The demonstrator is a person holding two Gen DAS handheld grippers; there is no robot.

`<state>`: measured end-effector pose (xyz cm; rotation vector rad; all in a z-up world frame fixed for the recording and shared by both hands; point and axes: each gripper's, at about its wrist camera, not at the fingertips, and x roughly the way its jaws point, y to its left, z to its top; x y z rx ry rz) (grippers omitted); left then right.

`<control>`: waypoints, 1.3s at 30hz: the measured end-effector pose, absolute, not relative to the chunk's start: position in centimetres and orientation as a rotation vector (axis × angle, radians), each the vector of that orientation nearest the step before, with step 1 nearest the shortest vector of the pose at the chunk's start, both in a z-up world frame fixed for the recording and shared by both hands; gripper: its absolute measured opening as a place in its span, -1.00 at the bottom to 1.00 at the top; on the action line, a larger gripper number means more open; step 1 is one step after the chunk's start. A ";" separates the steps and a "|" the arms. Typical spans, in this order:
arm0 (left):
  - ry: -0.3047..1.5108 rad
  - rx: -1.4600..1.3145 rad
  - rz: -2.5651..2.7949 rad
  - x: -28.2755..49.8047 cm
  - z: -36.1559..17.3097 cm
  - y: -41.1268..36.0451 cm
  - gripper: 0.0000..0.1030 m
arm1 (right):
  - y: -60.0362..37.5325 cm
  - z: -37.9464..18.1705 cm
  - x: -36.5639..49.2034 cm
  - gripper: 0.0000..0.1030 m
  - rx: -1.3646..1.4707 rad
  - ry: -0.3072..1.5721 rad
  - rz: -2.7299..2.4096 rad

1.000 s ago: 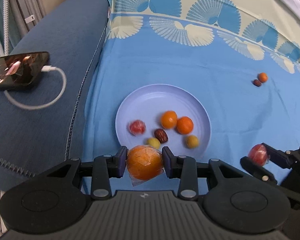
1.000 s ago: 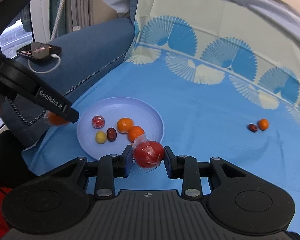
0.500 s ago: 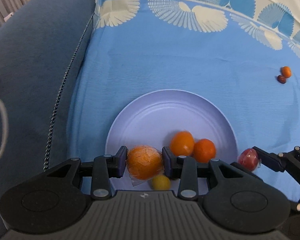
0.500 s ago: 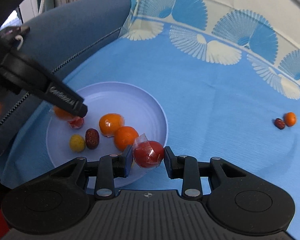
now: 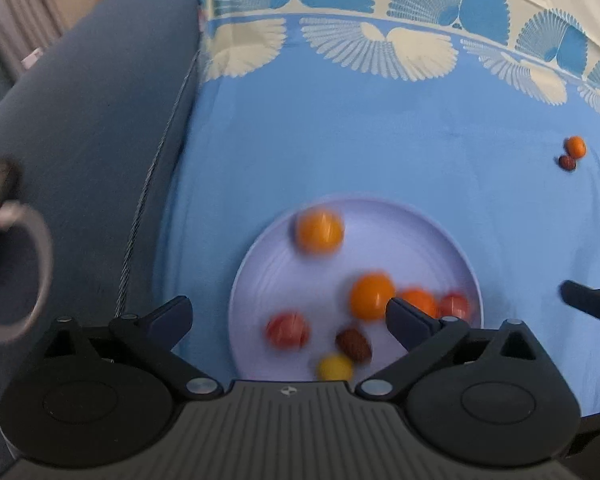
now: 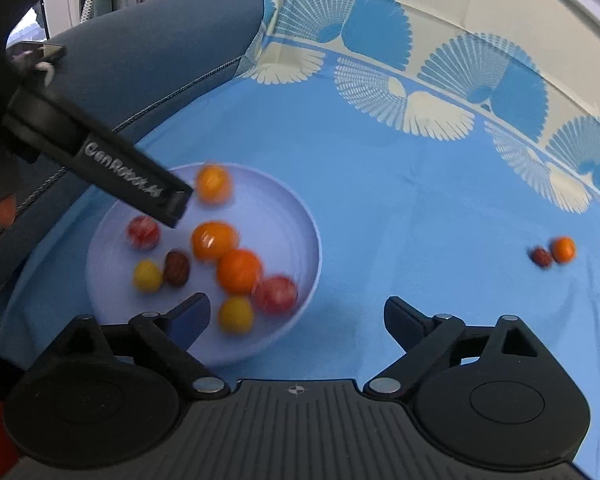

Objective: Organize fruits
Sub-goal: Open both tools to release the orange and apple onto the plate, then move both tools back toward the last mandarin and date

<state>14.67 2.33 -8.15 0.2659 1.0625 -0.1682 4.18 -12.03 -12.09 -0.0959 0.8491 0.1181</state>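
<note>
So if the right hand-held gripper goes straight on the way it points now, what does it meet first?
Probably the bare blue cloth just right of the plate; its opening jaws hold nothing, though depth is unclear.

We see a blue cloth [image 6: 380,200] with cream and blue fan-shaped prints along its far border, spread beside a dark blue upholstered sofa arm [image 5: 80,140] with corded piping. Pale curtains [image 5: 16,8] hang behind, in soft daylight from the left.

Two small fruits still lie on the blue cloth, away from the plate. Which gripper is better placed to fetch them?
Probably the right gripper: its fingers are opening and empty, and the small orange fruit and dark red fruit lie on its side. The left gripper hangs over the plate.
</note>
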 end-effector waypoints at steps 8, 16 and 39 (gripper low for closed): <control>1.132 0.203 -0.126 8.0 -6.6 4.8 0.99 | -11.6 -8.4 -2.6 0.98 -0.044 0.812 0.114; 1.060 0.214 -0.109 2.8 -4.1 5.1 0.99 | -11.3 -5.4 -7.1 0.98 -0.065 0.694 0.078; 0.955 0.252 -0.148 -2.2 -1.1 3.7 0.99 | -11.0 -3.1 -11.4 0.99 -0.092 0.589 0.054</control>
